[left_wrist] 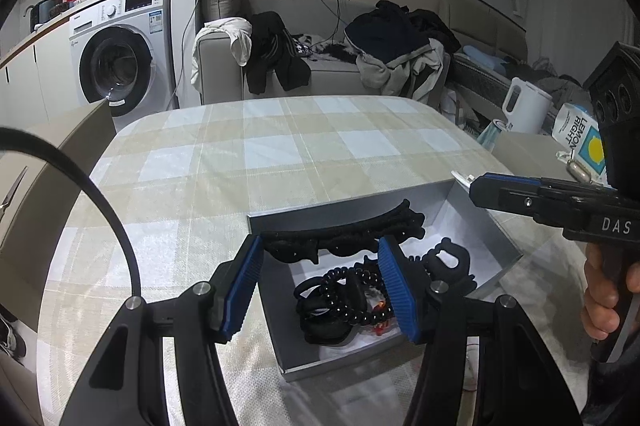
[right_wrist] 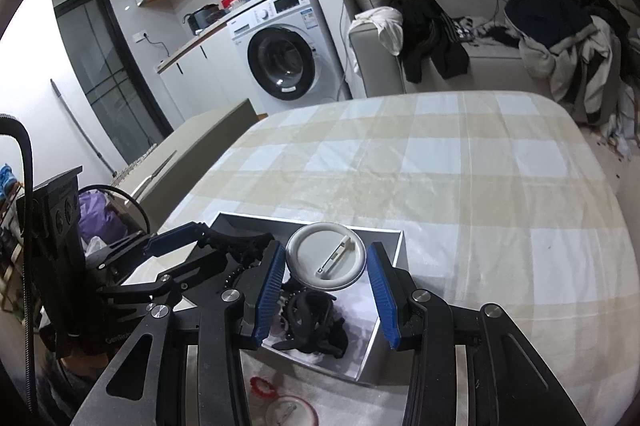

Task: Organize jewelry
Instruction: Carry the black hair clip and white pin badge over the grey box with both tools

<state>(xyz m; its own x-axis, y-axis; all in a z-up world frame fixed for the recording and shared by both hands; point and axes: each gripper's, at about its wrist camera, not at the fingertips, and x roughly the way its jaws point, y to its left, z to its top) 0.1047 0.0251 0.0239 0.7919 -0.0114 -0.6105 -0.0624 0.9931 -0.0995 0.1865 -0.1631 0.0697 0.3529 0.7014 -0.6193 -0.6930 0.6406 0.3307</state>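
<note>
The right tool's (right_wrist: 324,248) blue pads fill the foreground, spread wide. A white pin badge (right_wrist: 326,262) spans the gap between their tips, and it looks pinched by its rim, back and clasp facing the camera. It hangs over the far corner of the grey box (left_wrist: 348,208) on the checked-cloth bench (left_wrist: 280,146). The drop is therefore straight down and slightly toward the camera, into the box's free white floor.

The left tool (left_wrist: 320,246) hovers open and empty above the box's near-left side, over a black bead bracelet (left_wrist: 352,302) and hair claw (left_wrist: 448,262). It is close enough to crowd the release.

A red ring (right_wrist: 262,388) and a red-rimmed badge (right_wrist: 292,412) lie outside the box, nearest the right tool.
</note>
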